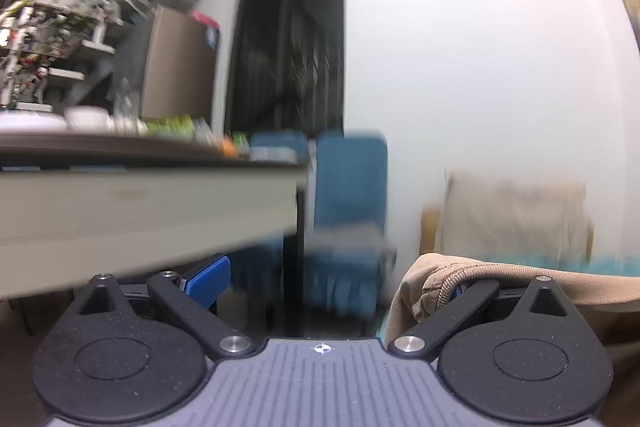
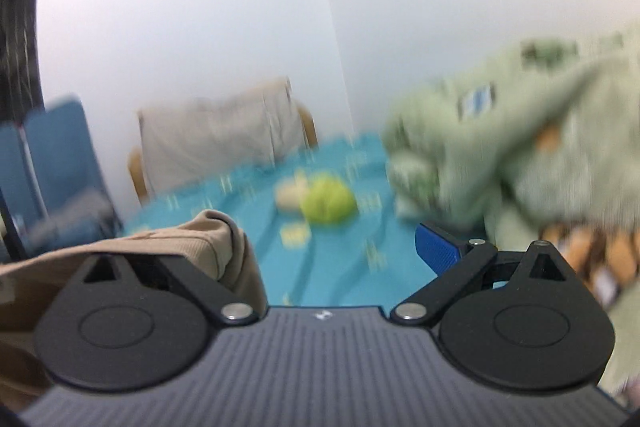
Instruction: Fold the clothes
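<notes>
The left gripper [image 1: 320, 283] stands wide, its blue left pad [image 1: 208, 277] free in the air, while the tan garment [image 1: 472, 279] hangs over its right finger only; nothing is pinched there as far as I can see. So the cloth lies to the right of this gripper and runs on toward the right edge of the view. In the right wrist view the same tan garment [image 2: 192, 247] covers the left finger of the right gripper [image 2: 332, 251], which is also spread wide, its blue right pad [image 2: 436, 251] bare. The garment therefore spans between the two grippers, with its long axis about left to right, near equally to both. Ahead is the teal table cover [image 2: 340, 267], with open room in the middle, a yellow-green bundle [image 2: 328, 203] farther on, and a pale green pile [image 2: 520, 147] crowding the right side. Blur hides finer edges.
</notes>
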Tool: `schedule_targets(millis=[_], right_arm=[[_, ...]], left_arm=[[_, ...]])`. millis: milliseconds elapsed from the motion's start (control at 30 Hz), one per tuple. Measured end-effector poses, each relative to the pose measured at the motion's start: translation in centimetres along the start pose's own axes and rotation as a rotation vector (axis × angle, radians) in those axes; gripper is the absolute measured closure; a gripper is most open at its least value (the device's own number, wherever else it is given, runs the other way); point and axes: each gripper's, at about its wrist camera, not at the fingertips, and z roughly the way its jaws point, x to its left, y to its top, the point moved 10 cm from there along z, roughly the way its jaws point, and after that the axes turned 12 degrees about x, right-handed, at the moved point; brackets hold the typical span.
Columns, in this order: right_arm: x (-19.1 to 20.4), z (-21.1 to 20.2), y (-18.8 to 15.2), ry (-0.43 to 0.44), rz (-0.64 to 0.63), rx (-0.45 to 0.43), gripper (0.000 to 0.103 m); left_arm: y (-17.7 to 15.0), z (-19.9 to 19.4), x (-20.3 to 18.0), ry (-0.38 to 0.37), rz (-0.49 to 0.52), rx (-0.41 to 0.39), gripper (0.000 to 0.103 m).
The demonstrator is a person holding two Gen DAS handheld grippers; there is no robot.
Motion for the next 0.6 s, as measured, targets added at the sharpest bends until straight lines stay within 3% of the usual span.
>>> schedule_targets(millis=[133,333,500,600], right_arm=[[1.5,-5.0,9.0,0.054,0.016,-0.136,0.004],[2.4,-15.8,20.8,0.124,0.027,-0.357,0.004],[0.9,-25.4,28.2,0.161,0.049,-0.503,0.003],[-0.6,-29.6,31.3,0.192,0.065,-0.531,0.003]], left_arm=[[8.4,-4.2,0.3,-0.031,-0.111,-0.110,0.003],[21.6,-12.3,1.7,-0.100,-0.159,-0.264,0.003],[30.7,-20.5,2.4,-0.140,-0.118,-0.371,0.003],[34.7,-24.5,2.4,-0.172,-0.097,-0.390,0.002]])
